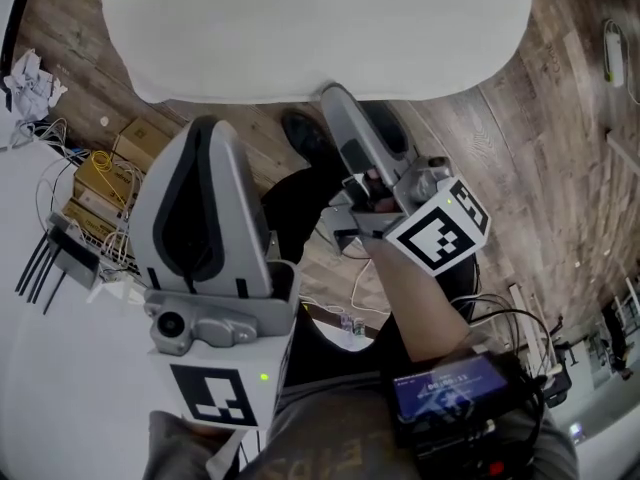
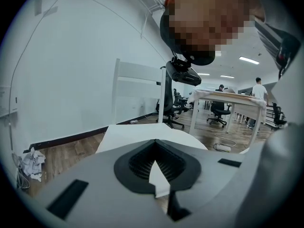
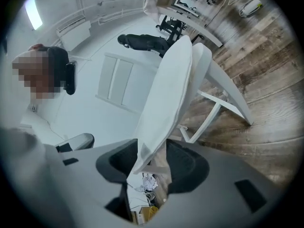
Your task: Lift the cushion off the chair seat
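A white cushion fills the top of the head view and lies on the seat of a white slat-backed chair. My left gripper reaches its near edge. In the left gripper view the dark pads meet at their tips with a white wedge of cushion pinched between them, the rest of it flat beyond. My right gripper touches the same edge further right. In the right gripper view its jaws stand wide, the cushion hanging edge-on between the pads with floor showing beside it. Chair legs show behind.
Cardboard boxes and tangled cables sit left of the chair beside a white desk. Crumpled paper lies on the wood floor by the wall. Office chairs and a table stand farther back, with people beyond.
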`<state>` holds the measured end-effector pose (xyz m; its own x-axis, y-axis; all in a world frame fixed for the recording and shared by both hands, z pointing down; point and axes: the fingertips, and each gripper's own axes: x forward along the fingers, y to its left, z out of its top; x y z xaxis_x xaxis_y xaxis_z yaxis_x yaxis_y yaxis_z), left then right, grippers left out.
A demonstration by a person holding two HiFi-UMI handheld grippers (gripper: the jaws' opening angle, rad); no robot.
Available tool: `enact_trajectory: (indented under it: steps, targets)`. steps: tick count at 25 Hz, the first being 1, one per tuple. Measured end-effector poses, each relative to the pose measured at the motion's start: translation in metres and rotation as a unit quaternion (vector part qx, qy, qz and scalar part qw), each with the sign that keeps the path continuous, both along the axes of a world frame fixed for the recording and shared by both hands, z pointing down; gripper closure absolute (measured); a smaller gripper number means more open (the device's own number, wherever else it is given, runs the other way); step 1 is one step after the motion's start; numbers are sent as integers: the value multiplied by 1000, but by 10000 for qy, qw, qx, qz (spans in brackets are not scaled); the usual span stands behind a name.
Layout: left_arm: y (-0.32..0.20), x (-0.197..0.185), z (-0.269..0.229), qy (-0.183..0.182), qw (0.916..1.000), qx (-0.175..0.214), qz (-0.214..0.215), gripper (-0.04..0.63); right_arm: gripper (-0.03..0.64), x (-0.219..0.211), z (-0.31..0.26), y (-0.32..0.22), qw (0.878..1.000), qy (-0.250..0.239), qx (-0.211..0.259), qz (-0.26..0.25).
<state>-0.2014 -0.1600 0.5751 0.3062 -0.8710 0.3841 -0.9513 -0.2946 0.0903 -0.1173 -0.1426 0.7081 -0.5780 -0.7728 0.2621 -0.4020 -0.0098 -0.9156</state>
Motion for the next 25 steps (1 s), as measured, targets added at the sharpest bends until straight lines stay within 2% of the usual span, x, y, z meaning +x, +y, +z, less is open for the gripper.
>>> enact_trajectory:
  steps: [4, 8, 13, 21, 25]
  targets:
    - [2, -5, 2, 49, 10000, -61, -1, 589, 453, 0, -5, -10, 9997, -209, -25, 125]
    - [0, -10, -1, 61, 10000, -47, -54, 589, 542, -3, -4, -9, 10000, -7, -66, 49]
    - [-1, -17, -19, 49, 9999, 43, -159, 589, 572, -7, -23, -7, 9998, 176, 63, -70]
    - [0, -19, -93, 111, 9994, 256, -213, 589, 586, -16, -115, -25, 9916, 919, 733, -532]
    - [-4, -18, -147, 74, 9979, 600, -215, 589, 588, -25, -180, -41, 9825, 1180, 1209, -787]
